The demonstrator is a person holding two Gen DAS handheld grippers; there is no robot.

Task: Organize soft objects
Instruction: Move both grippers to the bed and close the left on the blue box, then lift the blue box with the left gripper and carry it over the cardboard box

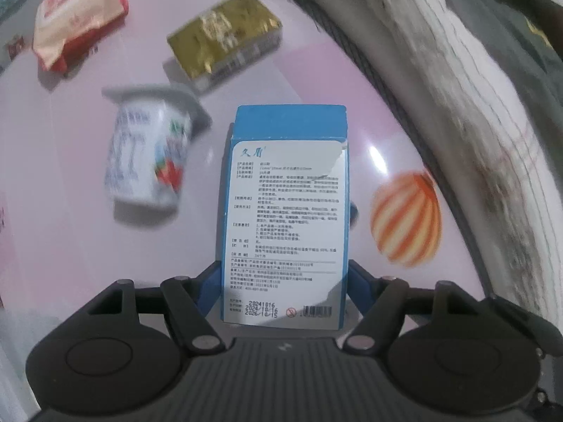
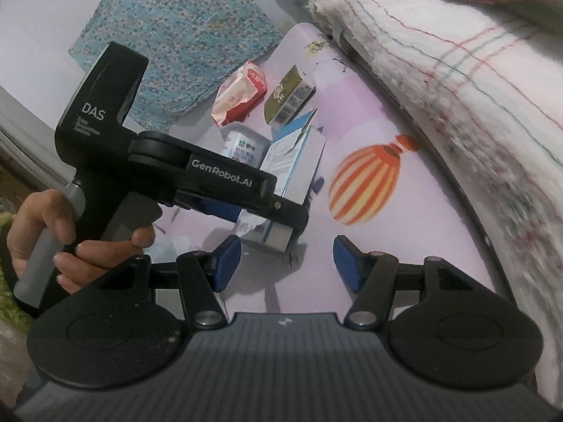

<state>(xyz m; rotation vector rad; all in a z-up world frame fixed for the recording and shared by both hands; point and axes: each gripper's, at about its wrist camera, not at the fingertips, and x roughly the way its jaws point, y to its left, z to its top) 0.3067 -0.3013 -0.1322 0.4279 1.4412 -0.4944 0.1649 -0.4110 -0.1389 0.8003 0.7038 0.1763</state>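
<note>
1. Pink and glossy, the surface (image 1: 70, 246) is printed with an orange-striped balloon (image 1: 406, 219), and a white quilt (image 1: 457, 105) is seen along its edge from 12 to 4 o'clock.
2. A blue box (image 1: 285, 211) with a white printed label is clamped between the blue pads of the left gripper (image 1: 285, 281); the jaws are closed against its two sides, and the box stands up ahead of the camera.
3. A white cup (image 1: 147, 154) lies on its side at 10 o'clock of the box, just beside it.
4. A gold packet (image 1: 225, 38) is seen at 12 o'clock of the cup, and a red-and-cream packet (image 1: 77, 17) lies well apart at 10 o'clock.
5. The right gripper (image 2: 286, 263) is held with its jaws spread wide and nothing between them.
6. In the right wrist view, the left gripper's black handle is gripped by a hand (image 2: 52, 239), and a blue patterned cloth (image 2: 183, 35) is spread at 11 o'clock.
</note>
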